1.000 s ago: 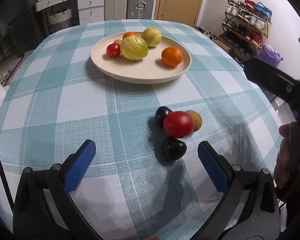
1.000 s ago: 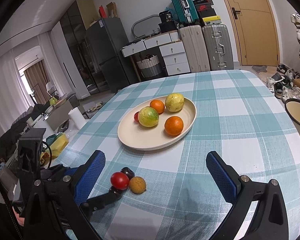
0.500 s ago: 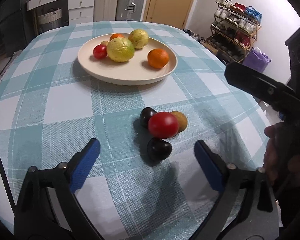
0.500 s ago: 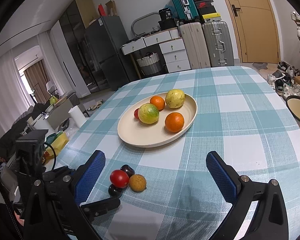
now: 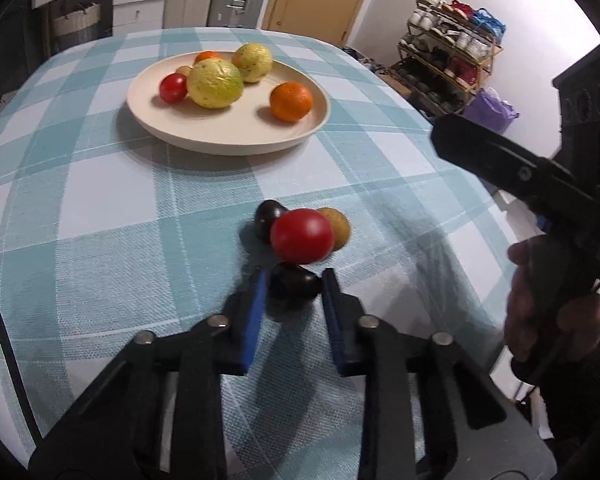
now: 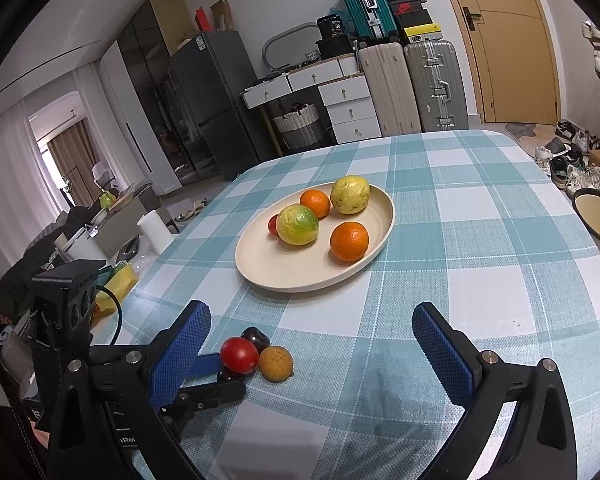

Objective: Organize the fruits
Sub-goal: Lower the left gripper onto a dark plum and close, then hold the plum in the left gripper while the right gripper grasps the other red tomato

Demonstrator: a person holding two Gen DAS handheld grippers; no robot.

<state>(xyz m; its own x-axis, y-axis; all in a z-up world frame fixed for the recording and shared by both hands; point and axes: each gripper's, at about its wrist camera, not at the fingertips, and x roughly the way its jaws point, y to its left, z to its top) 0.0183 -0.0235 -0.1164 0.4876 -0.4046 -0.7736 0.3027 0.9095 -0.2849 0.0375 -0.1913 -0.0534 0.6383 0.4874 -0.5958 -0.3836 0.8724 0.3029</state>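
Left gripper (image 5: 292,286) pads clamped on near dark plum (image 5: 294,285), near table (image 5: 100,208) front edge, likely bound for plate (image 5: 228,136) mid-table. Red tomato (image 5: 302,236), second plum (image 5: 269,218), brown fruit (image 5: 336,228) touch it. Right gripper (image 6: 310,346) wide apart, idle above cloth.

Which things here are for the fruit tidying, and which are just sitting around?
For the job: dark plum between the left tongs; tomato, second plum, brown fruit; plate of fruit; right tongs, open.

Just around: suitcases, fridge, shoe rack, basket.
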